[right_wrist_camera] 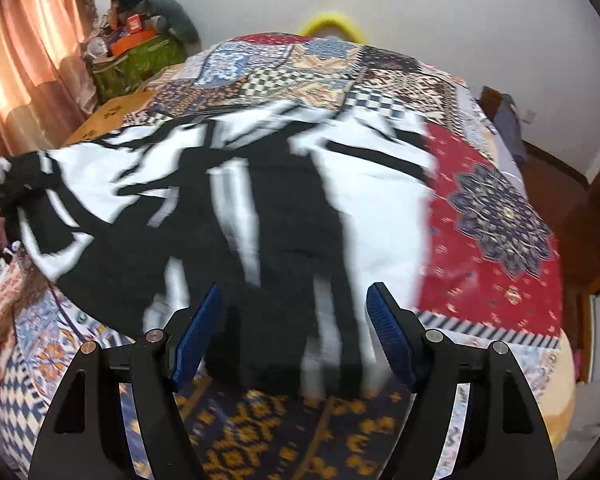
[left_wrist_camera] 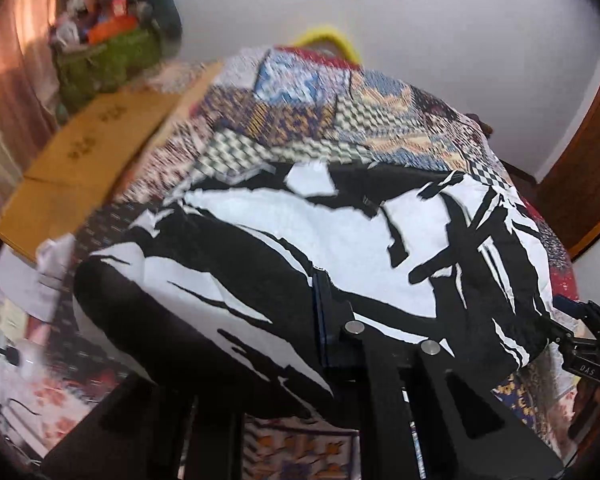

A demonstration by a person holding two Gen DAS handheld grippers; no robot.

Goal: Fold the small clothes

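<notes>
On the bed's patchwork quilt (right_wrist_camera: 496, 208) the black-and-white garment (right_wrist_camera: 284, 208) lies spread out, its near edge just ahead of me. My right tool (right_wrist_camera: 294, 332) has its 2 blue pads (right_wrist_camera: 392, 344) wide apart over that edge. My left tool (left_wrist_camera: 384, 336) is clamped on the garment's edge, cloth draped over it.

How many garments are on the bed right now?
1: a black-and-white garment spread over the patchwork quilt, one edge pinched in the left gripper, the right gripper open at its near edge. Others may be hidden underneath.
</notes>
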